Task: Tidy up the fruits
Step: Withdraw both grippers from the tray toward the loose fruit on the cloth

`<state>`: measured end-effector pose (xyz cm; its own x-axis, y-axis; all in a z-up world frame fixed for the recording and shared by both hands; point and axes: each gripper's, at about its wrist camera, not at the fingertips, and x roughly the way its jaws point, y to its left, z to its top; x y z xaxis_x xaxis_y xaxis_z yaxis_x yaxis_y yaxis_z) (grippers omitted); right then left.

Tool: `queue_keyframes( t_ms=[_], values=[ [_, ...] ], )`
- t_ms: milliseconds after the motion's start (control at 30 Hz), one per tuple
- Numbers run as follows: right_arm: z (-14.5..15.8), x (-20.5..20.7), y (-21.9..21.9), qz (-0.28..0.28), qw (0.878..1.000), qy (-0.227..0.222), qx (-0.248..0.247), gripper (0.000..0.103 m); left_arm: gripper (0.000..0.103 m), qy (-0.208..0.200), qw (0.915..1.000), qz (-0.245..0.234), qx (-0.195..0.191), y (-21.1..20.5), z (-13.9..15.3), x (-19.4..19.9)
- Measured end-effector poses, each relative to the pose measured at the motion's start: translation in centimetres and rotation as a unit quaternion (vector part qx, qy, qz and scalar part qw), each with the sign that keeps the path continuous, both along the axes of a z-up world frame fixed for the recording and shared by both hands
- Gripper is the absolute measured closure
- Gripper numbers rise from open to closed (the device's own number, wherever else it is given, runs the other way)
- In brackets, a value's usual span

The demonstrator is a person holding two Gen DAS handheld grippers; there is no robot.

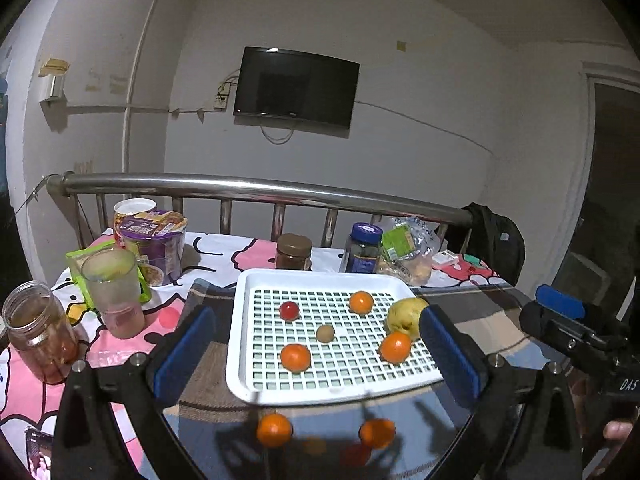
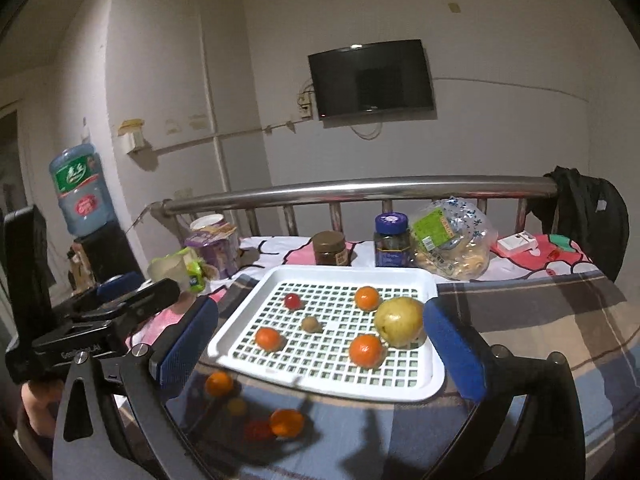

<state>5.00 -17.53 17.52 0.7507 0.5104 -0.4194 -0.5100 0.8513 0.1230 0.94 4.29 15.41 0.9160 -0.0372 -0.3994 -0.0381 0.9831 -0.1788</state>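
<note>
A white slotted tray (image 1: 240,280) (image 2: 434,388) lies on the plaid cloth. In it are three oranges (image 1: 295,357) (image 2: 366,351), a yellow-green pear (image 1: 402,314) (image 2: 399,321), a small red fruit (image 1: 289,310) (image 2: 292,301) and a small brown fruit (image 1: 325,333) (image 2: 311,323). In front of the tray lie two more oranges (image 1: 274,429) (image 2: 287,422), a red fruit (image 2: 258,429) and a small yellow-brown fruit (image 2: 237,406). My left gripper (image 1: 316,354) and right gripper (image 2: 320,348) are both open and empty, held above the near side of the tray.
Jars (image 1: 42,332), a plastic cup (image 1: 114,292), instant noodle tubs (image 1: 154,240), a brown jar (image 1: 293,252), a blue-lidded jar (image 1: 362,248) and a snack bag (image 2: 452,240) stand behind and left of the tray. A steel rail (image 1: 260,190) runs across the back.
</note>
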Motion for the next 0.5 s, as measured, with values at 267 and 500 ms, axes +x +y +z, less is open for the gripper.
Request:
queue_keyframes(
  t_ms=[267,500],
  values=[
    [-1.7,-1.3,0.3,0.013,1.0,0.01,-0.002,0.0,0.0,0.017,0.9998,0.004,0.013,0.8,-2.0,-1.0],
    [-4.4,-0.9,0.9,0.016,0.999,0.042,-0.01,0.0,0.0,0.065,0.9977,0.01,0.017,1.4,-5.4,-0.6]
  ],
)
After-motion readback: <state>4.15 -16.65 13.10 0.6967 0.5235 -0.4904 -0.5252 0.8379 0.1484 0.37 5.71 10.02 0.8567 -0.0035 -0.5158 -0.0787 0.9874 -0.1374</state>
